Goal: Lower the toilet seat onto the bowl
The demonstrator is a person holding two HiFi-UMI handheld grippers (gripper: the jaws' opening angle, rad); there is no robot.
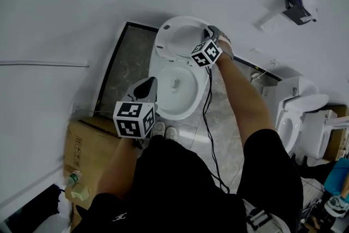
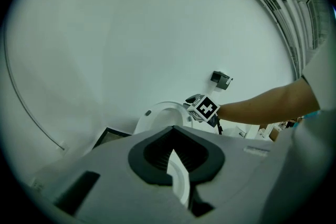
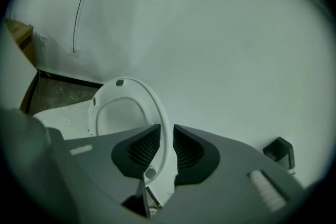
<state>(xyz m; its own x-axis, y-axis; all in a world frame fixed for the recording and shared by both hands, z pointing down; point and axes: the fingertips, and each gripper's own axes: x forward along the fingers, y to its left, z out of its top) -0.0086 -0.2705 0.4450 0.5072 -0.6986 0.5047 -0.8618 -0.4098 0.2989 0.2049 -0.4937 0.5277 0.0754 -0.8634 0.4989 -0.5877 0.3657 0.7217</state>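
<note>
The white toilet seat (image 1: 168, 35) stands raised, leaning toward the wall behind the open bowl (image 1: 182, 111). My right gripper (image 1: 209, 36) is at the seat's right edge. In the right gripper view its jaws (image 3: 167, 138) are shut on the seat's thin rim (image 3: 164, 128), which runs between the ribbed pads. My left gripper (image 1: 146, 87) hovers by the bowl's left rim. In its own view the left gripper (image 2: 173, 131) has its tips together, and only a sliver of white bowl shows behind them. That view also shows the seat (image 2: 156, 115) and the right gripper's marker cube (image 2: 208, 108).
A cardboard box (image 1: 87, 144) with a bottle (image 1: 73, 178) stands at the left by the wall. A second toilet (image 1: 297, 112) is at the right. A dark fixture (image 1: 297, 8) hangs on the wall. My shoes (image 1: 163, 131) are in front of the bowl.
</note>
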